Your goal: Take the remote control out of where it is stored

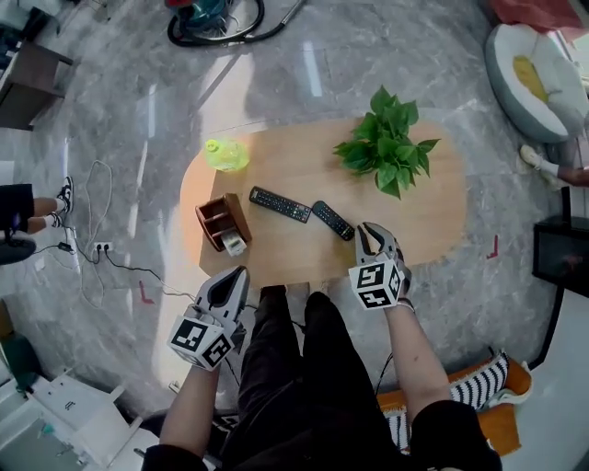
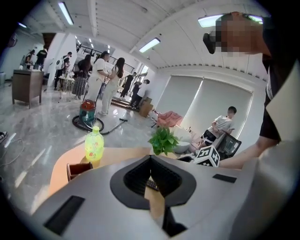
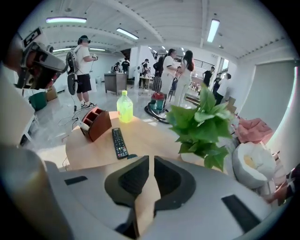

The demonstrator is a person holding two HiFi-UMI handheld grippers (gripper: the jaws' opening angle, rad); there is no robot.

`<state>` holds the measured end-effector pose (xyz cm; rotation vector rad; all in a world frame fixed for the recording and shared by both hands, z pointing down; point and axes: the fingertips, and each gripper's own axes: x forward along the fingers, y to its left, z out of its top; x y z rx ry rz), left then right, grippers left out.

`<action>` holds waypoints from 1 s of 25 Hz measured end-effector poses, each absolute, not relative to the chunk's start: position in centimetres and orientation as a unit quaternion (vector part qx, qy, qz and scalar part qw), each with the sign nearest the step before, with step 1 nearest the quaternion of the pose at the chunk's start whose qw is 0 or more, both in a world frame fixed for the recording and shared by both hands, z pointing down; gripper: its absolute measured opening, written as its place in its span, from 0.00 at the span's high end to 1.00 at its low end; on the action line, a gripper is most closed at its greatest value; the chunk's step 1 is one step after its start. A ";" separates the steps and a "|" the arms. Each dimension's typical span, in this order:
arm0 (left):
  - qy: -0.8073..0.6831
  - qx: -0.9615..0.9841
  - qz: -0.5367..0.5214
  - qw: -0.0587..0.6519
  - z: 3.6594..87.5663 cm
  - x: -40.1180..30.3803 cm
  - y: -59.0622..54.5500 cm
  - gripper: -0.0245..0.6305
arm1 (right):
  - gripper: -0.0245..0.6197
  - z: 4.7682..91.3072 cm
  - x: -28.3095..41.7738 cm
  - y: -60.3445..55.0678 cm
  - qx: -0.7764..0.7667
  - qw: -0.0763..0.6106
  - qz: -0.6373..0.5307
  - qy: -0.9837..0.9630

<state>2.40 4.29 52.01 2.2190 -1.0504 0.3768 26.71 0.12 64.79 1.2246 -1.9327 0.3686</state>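
Note:
Two black remote controls lie side by side on the oval wooden table (image 1: 276, 258): the longer one (image 1: 280, 204) (image 3: 119, 142) and a shorter one (image 1: 332, 220) to its right. A brown storage box (image 1: 222, 221) (image 3: 96, 123) stands at the table's left with a white item in its front slot. My left gripper (image 1: 237, 273) (image 2: 150, 157) hangs at the table's near edge, below the box, jaws together and empty. My right gripper (image 1: 370, 226) (image 3: 151, 158) hovers over the near right part of the table, just right of the shorter remote. Only a thin slit shows between its jaws, and nothing is in them.
A yellow-green bottle (image 1: 225, 155) stands behind the box and a potted plant (image 1: 386, 149) at the table's far right. On the floor are a vacuum cleaner (image 1: 216, 18), cables with a power strip (image 1: 97, 246) at the left, and a white cushioned bed (image 1: 538, 78). Several people stand far off.

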 end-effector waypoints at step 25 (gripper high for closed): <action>-0.463 0.877 -0.006 0.130 28.3 2.8 -3.1 0.95 | 0.95 30.8 27.7 -3.5 0.573 0.102 0.096 -0.808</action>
